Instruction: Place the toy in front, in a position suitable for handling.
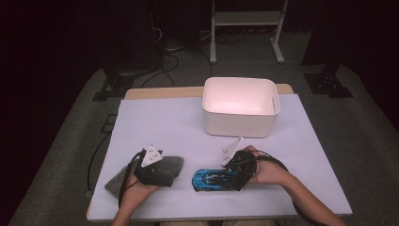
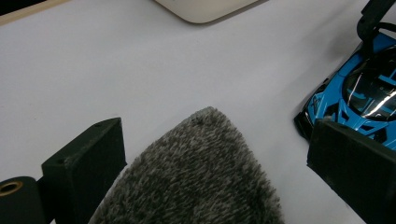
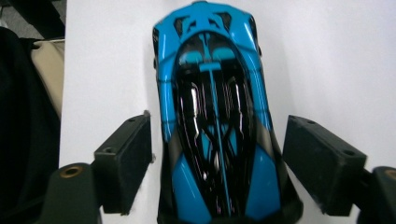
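A blue and black toy sports car lies on the white table sheet near the front edge. My right gripper stands open around its rear half; in the right gripper view the car lies between the two spread jaws, with a gap on each side. To the left lies a grey fuzzy cloth. My left gripper is open over it, and in the left gripper view the cloth lies between the wide-apart jaws. The car's nose shows at that view's right.
A white plastic bin stands empty at the back of the sheet, right of centre; its corner shows in the left gripper view. A white rack frame stands on the floor behind the table. Cables trail off the left side.
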The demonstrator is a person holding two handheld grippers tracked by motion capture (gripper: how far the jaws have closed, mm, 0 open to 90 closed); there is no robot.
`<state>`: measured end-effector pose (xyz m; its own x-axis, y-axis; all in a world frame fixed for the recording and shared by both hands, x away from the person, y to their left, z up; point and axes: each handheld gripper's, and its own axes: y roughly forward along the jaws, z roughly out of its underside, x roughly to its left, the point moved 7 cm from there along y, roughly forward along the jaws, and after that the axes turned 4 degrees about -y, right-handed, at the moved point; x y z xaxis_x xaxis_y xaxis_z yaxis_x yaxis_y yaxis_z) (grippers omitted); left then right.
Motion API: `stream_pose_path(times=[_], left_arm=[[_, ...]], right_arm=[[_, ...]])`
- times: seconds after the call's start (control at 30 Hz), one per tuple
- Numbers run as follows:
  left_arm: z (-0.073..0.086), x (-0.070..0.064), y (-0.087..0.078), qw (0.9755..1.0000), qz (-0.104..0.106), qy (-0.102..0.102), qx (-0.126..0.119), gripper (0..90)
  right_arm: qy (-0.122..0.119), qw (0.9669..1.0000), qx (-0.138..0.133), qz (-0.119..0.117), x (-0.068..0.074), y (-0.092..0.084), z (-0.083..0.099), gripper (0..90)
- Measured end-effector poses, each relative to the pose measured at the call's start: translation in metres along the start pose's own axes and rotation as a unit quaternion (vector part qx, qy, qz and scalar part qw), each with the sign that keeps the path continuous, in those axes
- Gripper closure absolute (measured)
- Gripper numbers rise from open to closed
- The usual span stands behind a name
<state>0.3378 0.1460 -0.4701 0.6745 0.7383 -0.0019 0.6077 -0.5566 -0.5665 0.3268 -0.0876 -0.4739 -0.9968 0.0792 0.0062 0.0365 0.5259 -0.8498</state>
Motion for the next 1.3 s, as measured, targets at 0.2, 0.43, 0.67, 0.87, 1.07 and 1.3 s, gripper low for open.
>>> stream_pose_path(times=[0.2,0.43,0.67,0.87,1.07,1.3], left_arm=[[-0.001,-0.003,0.001,1.0000,0.003,0.008,0.003,4.9],[-0.001,-0.005,0.000,0.9999,0.005,0.014,0.006,5.3],[-0.001,-0.006,-0.001,0.9998,0.005,0.016,0.009,5.3],[0.000,-0.007,-0.001,0.9997,0.007,0.020,0.013,5.4],[0.000,-0.009,-0.001,0.9996,0.011,0.022,0.015,5.4],[-0.001,-0.010,-0.001,0.9988,0.022,0.037,0.025,9.4]], right_arm=[[0.007,0.9998,-0.015,0.013,0.001,-0.001,0.007,21.5],[0.014,0.9993,-0.027,0.022,0.000,-0.002,0.014,21.1],[0.029,0.9973,-0.061,0.028,0.001,-0.008,0.021,20.4],[0.035,0.9955,-0.082,0.033,0.001,-0.014,0.025,20.4],[0.038,0.9947,-0.089,0.034,0.001,-0.014,0.032,20.4],[0.043,0.9951,-0.086,0.025,0.000,-0.007,0.037,19.9]])
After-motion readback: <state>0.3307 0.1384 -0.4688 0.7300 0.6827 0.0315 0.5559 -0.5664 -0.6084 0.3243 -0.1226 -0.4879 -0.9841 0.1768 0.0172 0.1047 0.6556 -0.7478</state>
